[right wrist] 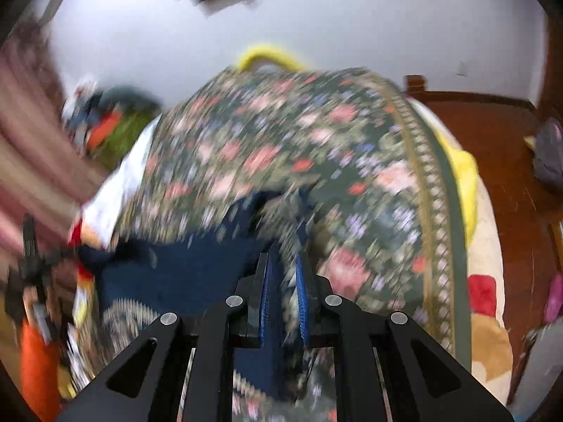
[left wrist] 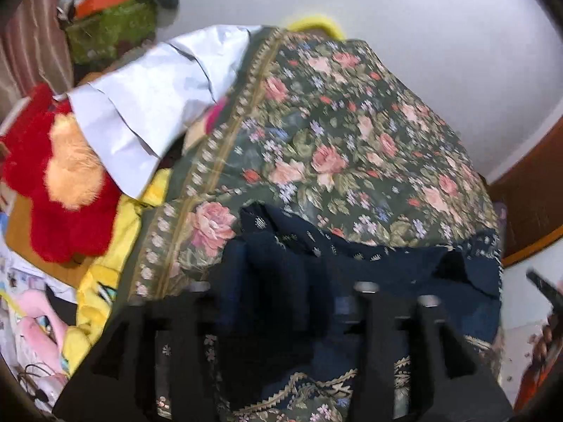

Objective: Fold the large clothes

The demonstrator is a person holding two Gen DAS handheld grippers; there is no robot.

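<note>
One navy garment [right wrist: 183,274], one floral cloth [left wrist: 352,147]; right tongs [right wrist: 283,281] pinching garment, left tongs [left wrist: 281,281] parted

A plain white wall [right wrist: 352,17] is seen behind, a reddish-brown wooden panel [right wrist: 492,133] to one side, and a striped pinkish curtain [left wrist: 31,42] opposite.

Floral cloth [left wrist: 337,133] woven, matt; navy garment [left wrist: 404,274] soft cloth; red plush [left wrist: 52,218] shaggy.
</note>
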